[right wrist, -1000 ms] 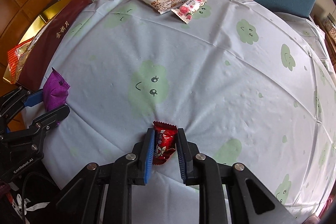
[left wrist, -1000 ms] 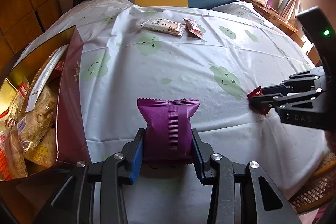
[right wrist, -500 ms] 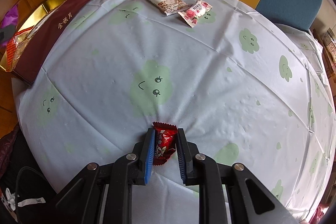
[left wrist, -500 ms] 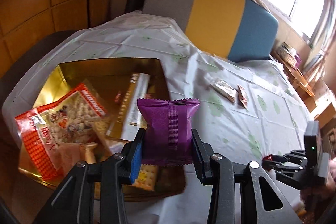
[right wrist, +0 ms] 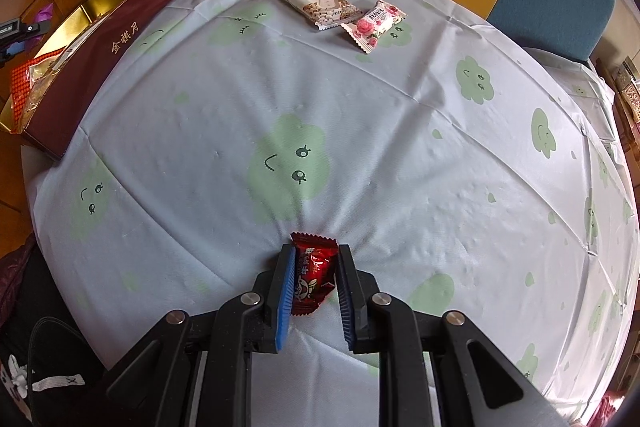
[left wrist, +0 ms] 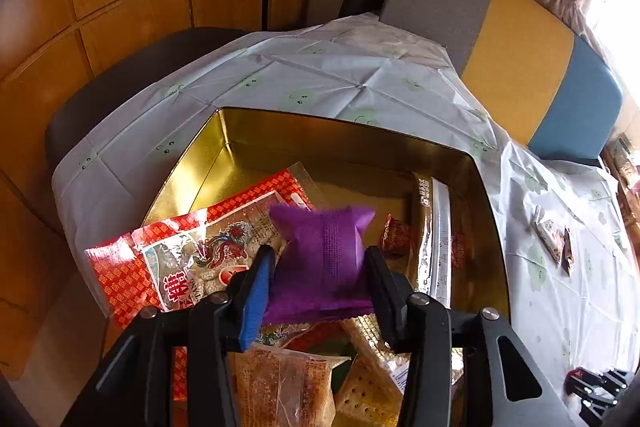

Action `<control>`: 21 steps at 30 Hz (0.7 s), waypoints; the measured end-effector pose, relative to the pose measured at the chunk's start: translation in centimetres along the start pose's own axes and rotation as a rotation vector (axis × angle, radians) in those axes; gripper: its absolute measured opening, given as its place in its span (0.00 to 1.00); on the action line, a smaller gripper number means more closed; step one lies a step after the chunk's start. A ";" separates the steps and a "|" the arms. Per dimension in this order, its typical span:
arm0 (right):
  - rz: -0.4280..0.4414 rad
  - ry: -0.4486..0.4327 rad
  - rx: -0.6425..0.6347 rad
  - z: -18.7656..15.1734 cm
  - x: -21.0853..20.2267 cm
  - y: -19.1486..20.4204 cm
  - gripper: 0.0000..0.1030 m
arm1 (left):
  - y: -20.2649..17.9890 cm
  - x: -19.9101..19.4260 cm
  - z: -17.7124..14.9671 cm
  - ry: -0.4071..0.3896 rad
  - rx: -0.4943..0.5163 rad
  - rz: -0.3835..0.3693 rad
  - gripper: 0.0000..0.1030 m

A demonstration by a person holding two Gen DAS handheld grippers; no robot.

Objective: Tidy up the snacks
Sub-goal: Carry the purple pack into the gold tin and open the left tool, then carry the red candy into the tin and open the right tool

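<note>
Over the gold-lined box (left wrist: 320, 131), my left gripper (left wrist: 320, 267) points down with its jaws opening. The purple snack packet (left wrist: 322, 251) sits between them, blurred, with a slim gap at each pad, so it looks loose. Under it lie a red patterned snack bag (left wrist: 180, 255), cracker packs and a small red candy (left wrist: 394, 235). Near the table's front, my right gripper (right wrist: 315, 269) is shut on a small red candy packet (right wrist: 316, 255) that rests on the tablecloth (right wrist: 360, 131).
A white nut packet (right wrist: 316, 1) and a pink rose packet (right wrist: 376, 23) lie at the far side of the table. The box's maroon wall (right wrist: 100, 55) stands at the left edge. A grey, yellow and blue chair back (left wrist: 516, 67) rises behind the table.
My left gripper carried the purple packet from the tablecloth leftward to above the open box, and its jaws have widened around it. The right gripper stayed put on the red candy.
</note>
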State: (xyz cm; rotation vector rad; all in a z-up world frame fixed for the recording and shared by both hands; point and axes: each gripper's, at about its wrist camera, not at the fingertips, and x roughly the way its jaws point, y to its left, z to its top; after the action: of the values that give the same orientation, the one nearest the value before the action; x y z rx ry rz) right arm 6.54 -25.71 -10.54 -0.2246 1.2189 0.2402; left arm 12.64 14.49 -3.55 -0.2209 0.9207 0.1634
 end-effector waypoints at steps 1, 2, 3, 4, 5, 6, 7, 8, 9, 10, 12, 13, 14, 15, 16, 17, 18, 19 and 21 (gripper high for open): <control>0.000 0.000 0.001 0.0 0.0 0.0 0.20 | 0.2 0.3 -0.1 0.013 -0.013 0.001 0.51; 0.001 -0.001 0.002 0.0 0.0 0.0 0.20 | 0.3 0.5 -0.3 0.026 -0.022 -0.010 0.51; 0.001 -0.001 0.003 0.0 0.0 0.0 0.20 | 0.4 0.5 -0.6 0.032 -0.026 -0.020 0.51; 0.001 -0.002 0.004 0.0 0.0 0.0 0.20 | 0.4 0.4 -0.9 0.034 -0.025 -0.020 0.51; 0.001 -0.003 0.002 0.0 0.0 0.0 0.20 | 0.3 0.4 -1.3 0.034 -0.019 -0.014 0.51; 0.001 -0.003 0.001 0.0 0.1 0.0 0.20 | 0.2 0.3 -1.6 0.037 -0.012 -0.010 0.51; 0.001 -0.003 0.000 0.0 0.1 0.0 0.20 | 0.2 0.2 -2.0 0.039 -0.008 -0.008 0.51; 0.000 -0.003 0.000 0.0 0.0 0.0 0.20 | 0.1 0.0 -2.3 0.040 -0.008 -0.006 0.51; 0.000 -0.004 -0.001 0.0 0.0 0.0 0.20 | 0.0 -0.1 -2.6 0.039 -0.009 -0.001 0.51; -0.001 -0.004 -0.002 0.0 0.0 0.0 0.20 | -0.1 -0.4 -2.9 0.040 -0.009 0.003 0.51; -0.002 -0.004 -0.002 0.0 0.0 0.1 0.20 | -0.4 -0.9 -3.4 0.038 -0.002 0.005 0.51; -0.002 -0.004 -0.002 0.0 0.0 0.1 0.20 | -0.5 -1.2 -3.6 0.031 0.002 0.004 0.51; -0.002 -0.004 -0.002 0.0 0.0 0.1 0.20 | -0.7 -1.5 -3.9 0.023 0.006 0.006 0.51; -0.003 -0.004 -0.003 0.0 0.0 0.1 0.20 | -0.9 -1.8 -4.0 0.016 0.010 0.010 0.51; -0.003 -0.004 -0.003 0.0 0.0 0.1 0.20 | -1.0 -2.1 -4.2 0.009 0.014 0.012 0.51; -0.004 -0.004 -0.003 0.0 0.0 0.1 0.20 | -1.1 -2.4 -4.3 0.003 0.018 0.016 0.51; -0.005 -0.005 -0.004 0.0 0.0 0.1 0.20 | -1.3 -2.7 -4.5 -0.005 0.023 0.019 0.51; -0.006 -0.005 -0.004 0.0 0.0 0.1 0.20 | -1.4 -3.0 -4.6 -0.013 0.031 0.023 0.51; -0.010 -0.006 -0.008 0.0 0.0 0.2 0.20 | -1.7 -3.6 -4.7 -0.026 0.048 0.037 0.51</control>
State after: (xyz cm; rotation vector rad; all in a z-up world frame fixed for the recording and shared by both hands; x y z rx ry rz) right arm 6.43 -25.54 -10.52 -0.2362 1.2108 0.2369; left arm 7.28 11.43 -3.23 -0.1577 0.9019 0.1775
